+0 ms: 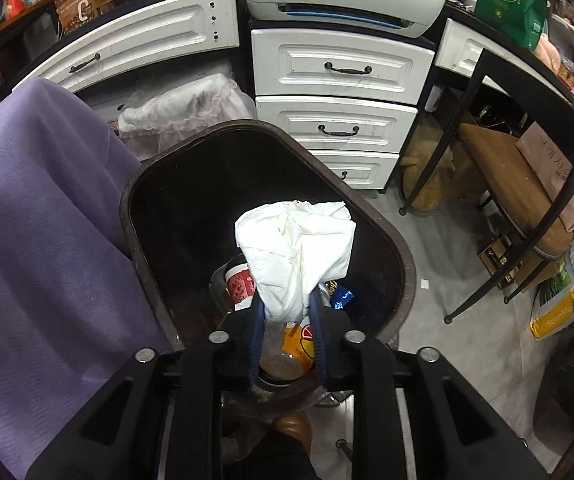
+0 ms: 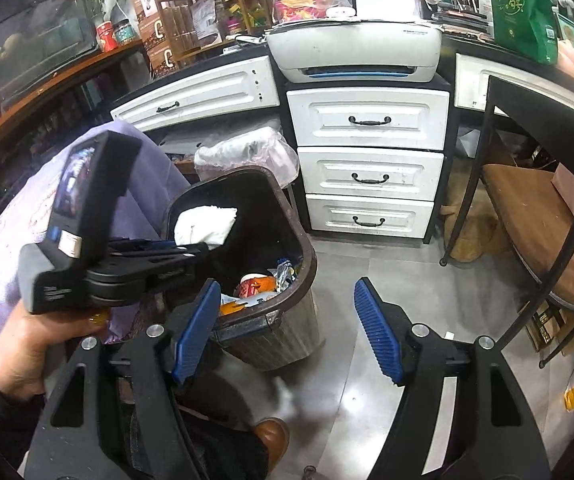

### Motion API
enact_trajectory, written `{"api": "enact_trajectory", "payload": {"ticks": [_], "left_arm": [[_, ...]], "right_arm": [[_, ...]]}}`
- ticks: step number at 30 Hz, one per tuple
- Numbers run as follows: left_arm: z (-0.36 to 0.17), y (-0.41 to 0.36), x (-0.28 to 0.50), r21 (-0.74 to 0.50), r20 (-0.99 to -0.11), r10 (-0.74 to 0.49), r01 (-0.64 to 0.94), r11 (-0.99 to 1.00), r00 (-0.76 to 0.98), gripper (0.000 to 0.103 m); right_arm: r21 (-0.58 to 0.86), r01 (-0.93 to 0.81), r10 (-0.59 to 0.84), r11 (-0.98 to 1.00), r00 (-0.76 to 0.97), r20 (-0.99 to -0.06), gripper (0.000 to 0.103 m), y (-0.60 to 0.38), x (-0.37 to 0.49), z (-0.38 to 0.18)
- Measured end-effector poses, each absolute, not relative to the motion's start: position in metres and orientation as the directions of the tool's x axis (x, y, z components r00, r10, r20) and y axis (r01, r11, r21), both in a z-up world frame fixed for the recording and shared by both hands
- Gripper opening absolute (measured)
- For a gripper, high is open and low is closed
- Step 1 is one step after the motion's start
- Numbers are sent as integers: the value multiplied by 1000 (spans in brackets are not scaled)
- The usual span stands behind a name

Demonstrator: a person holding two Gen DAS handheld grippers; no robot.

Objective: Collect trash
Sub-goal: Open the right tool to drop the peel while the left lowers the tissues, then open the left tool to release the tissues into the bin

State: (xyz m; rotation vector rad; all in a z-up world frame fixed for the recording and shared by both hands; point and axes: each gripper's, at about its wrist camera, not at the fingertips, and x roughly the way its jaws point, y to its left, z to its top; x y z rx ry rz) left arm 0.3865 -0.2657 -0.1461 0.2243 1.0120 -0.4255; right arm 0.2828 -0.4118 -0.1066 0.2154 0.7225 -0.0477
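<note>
While the left gripper (image 1: 285, 307) hangs over the brown trash bin (image 1: 401, 248), its blue pads pinch the lower end of a crumpled white tissue (image 1: 299, 248), seemingly so the wad can drop straight onto the cups and wrappers already inside. The right gripper (image 2: 287, 330) waits with jaws wide and empty beside the bin's near rim. Purple cloth (image 1: 47, 220) crowds one side; bare floor (image 2: 387, 280) before the white drawers (image 1: 335, 96) leaves room.
</note>
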Motion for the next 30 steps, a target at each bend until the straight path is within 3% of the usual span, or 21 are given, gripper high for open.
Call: {"api": "enact_trajectory", "payload": {"ticks": [4,8,17,19,27,30], "left_arm": [[-149,-267,390,-13,-857,-234,434,901,459,39],[-146,-266,389,-19,-850,-242,431,902,469,62],[-108,-252,357,-17,-794,-265,416,909,547,72],[-90,-244,343,-7,-766,-268,410,912,584,73],[-14,-190,269,9,-610,-287,368,930,739,92],[4,-167,238,11,-566,-287,355,935,773,98]], "right_arm": [[166,134,7,977,758,-653,70,-415,280,-104],[160,137,-1,977,763,-647,73,-415,278,-101],[141,170,-49,975,788,-614,75,-419,272,-85],[131,196,-78,972,792,-606,86,-421,270,-78],[131,138,-37,982,814,-580,87,-401,238,-45],[133,110,-16,985,825,-565,92,-384,223,-27]]}}
